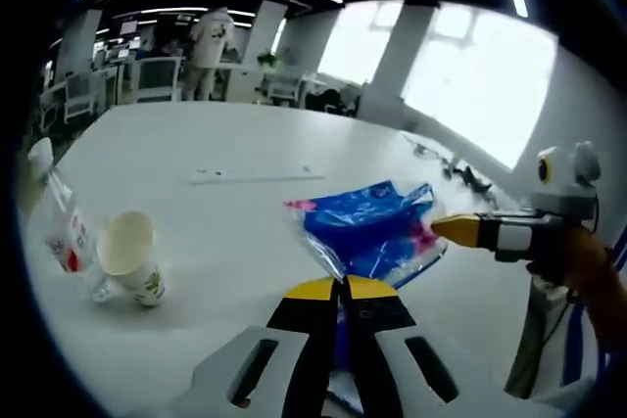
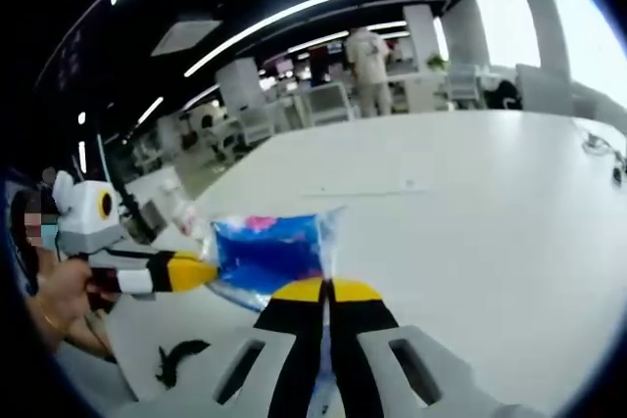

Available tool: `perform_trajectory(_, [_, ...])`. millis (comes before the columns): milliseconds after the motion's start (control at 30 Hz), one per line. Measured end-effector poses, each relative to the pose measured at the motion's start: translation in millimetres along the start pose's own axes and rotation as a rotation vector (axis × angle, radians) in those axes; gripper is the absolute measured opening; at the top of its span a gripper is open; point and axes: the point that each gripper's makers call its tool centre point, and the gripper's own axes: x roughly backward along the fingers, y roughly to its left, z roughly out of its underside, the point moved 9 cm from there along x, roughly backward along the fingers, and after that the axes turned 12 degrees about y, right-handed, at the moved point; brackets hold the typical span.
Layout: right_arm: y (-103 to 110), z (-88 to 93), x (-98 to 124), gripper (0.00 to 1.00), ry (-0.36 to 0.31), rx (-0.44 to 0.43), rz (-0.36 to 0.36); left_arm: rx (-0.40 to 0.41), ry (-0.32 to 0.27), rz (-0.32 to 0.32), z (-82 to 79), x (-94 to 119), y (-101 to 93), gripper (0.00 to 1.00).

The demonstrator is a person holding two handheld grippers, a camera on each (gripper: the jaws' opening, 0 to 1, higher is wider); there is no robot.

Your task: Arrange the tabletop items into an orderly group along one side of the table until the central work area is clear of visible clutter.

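Note:
A blue plastic packet (image 1: pixel 377 227) with pink print hangs above the white table (image 1: pixel 225 134), stretched between both grippers. My left gripper (image 1: pixel 343 289) is shut on its near clear edge. From the right, my right gripper (image 1: pixel 457 230) pinches the packet's far side. In the right gripper view the same packet (image 2: pixel 266 252) sits just beyond my right gripper (image 2: pixel 326 290), which is shut on its edge, while the left gripper (image 2: pixel 201 271) grips it from the left. A paper cup (image 1: pixel 130 256) and a clear bottle (image 1: pixel 61 227) with a red label rest at the table's left.
A thin flat strip (image 1: pixel 257 175) lies mid-table, and cables (image 1: pixel 431 151) lie near the far right edge. A small black object (image 2: pixel 181 354) lies on the table below the left gripper. A person (image 1: pixel 209 51) stands among desks and chairs beyond the table.

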Motion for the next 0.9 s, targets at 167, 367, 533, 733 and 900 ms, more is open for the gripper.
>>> perform_trajectory(167, [-10.8, 1.0, -2.2, 0.0, -0.009, -0.015, 0.014, 0.006, -0.008, 0.009, 0.6, -14.9, -1.8, 0.01])
perform_trajectory(367, [-21.6, 5.5, -6.9, 0.0, -0.011, -0.022, 0.034, 0.018, -0.011, 0.015, 1.6, -29.8, -2.4, 0.01])
perform_trajectory(533, [-34.0, 7.9, -9.5, 0.0, -0.02, -0.046, 0.049, 0.031, -0.037, 0.026, 0.4, -40.2, -6.6, 0.01])
perform_trajectory(733, [-46.6, 8.8, -13.2, 0.0, -0.032, -0.057, 0.066, 0.053, -0.062, 0.042, -3.5, -54.6, -8.6, 0.01])
perform_trajectory(900, [-56.5, 8.7, -16.5, 0.0, -0.045, -0.054, 0.085, 0.064, -0.074, 0.05, -6.1, -67.4, -10.9, 0.01])
